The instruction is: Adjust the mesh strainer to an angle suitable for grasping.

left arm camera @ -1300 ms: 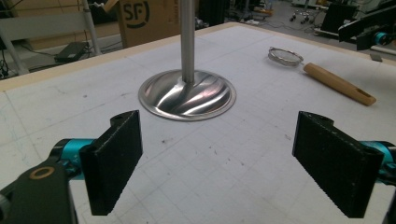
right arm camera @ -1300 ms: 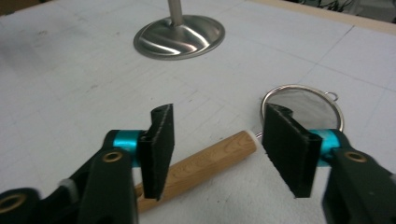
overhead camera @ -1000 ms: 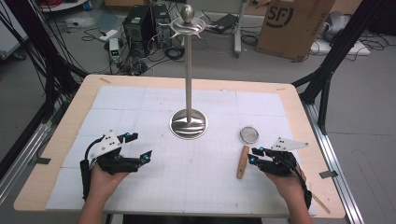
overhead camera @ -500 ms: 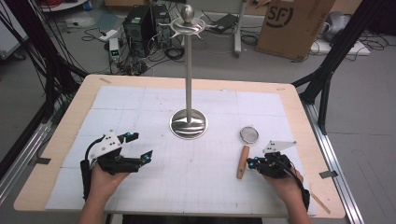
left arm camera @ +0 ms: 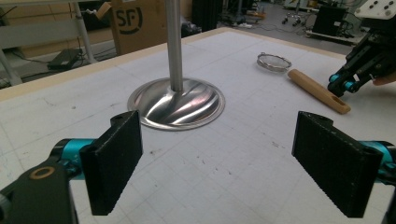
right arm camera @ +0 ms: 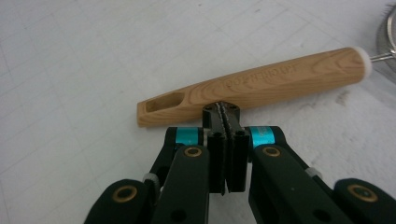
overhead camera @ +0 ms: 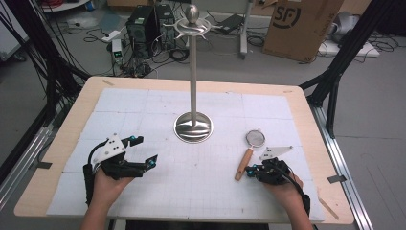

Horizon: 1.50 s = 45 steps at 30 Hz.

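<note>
From above, there is one strainer (overhead camera: 253,148) with a wooden handle, one tall metal stand (overhead camera: 193,125) and two grippers on a white gridded mat over a wooden table (overhead camera: 306,115). Behind are cables, a computer box and a cardboard box (overhead camera: 301,26). The strainer lies near the right edge, just beside the right gripper (overhead camera: 250,171).

The left gripper view shows the left gripper (left arm camera: 217,161) with its jaws wide apart, holding nothing.

The right gripper view shows its jaws pressed together, tips right at the handle, and letters cut into the wood.
</note>
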Available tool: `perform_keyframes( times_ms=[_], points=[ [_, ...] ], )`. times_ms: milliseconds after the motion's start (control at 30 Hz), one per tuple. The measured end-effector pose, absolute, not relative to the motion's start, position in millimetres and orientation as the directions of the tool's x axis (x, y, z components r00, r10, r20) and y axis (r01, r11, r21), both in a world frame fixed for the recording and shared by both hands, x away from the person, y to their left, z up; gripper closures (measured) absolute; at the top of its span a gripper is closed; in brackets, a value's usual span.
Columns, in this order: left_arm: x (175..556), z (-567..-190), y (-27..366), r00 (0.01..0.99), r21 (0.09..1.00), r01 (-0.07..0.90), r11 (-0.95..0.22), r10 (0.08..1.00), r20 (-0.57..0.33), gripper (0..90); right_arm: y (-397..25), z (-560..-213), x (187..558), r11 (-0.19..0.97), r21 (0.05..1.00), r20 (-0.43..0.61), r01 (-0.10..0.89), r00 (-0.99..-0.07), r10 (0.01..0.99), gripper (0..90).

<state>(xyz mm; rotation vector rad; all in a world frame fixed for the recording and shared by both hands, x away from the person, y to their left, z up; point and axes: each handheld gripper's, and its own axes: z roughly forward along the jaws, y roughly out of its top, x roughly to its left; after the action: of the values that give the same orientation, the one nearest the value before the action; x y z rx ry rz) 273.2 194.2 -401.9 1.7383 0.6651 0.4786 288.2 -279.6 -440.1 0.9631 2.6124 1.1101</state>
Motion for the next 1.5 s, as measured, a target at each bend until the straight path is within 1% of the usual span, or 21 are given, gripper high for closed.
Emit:
perform_keyframes(
  times_ms=[300,533,1000,1500],
  points=[
    [272.8,-401.8,192.6,0.756,0.964,0.192,-0.182,0.653,-0.027,16.9,-264.9,-439.5,288.3,0.536,0.695,0.098,0.480,-0.801,0.591,89.7],
    [272.3,-400.0,193.9,0.758,0.967,0.189,-0.169,0.651,-0.034,17.0,-251.3,-438.0,290.9,0.554,0.704,0.058,0.444,-0.814,0.578,89.7],
    [271.9,-396.4,195.4,0.760,0.970,0.187,-0.156,0.648,-0.043,17.0,-238.4,-436.2,296.6,0.559,0.705,0.034,0.436,-0.809,0.587,89.7],
    [272.5,-395.3,194.0,0.765,0.970,0.189,-0.150,0.643,-0.050,17.0,-215.1,-436.8,315.9,0.566,0.699,0.019,0.437,-0.802,0.597,89.7]
  ],
)
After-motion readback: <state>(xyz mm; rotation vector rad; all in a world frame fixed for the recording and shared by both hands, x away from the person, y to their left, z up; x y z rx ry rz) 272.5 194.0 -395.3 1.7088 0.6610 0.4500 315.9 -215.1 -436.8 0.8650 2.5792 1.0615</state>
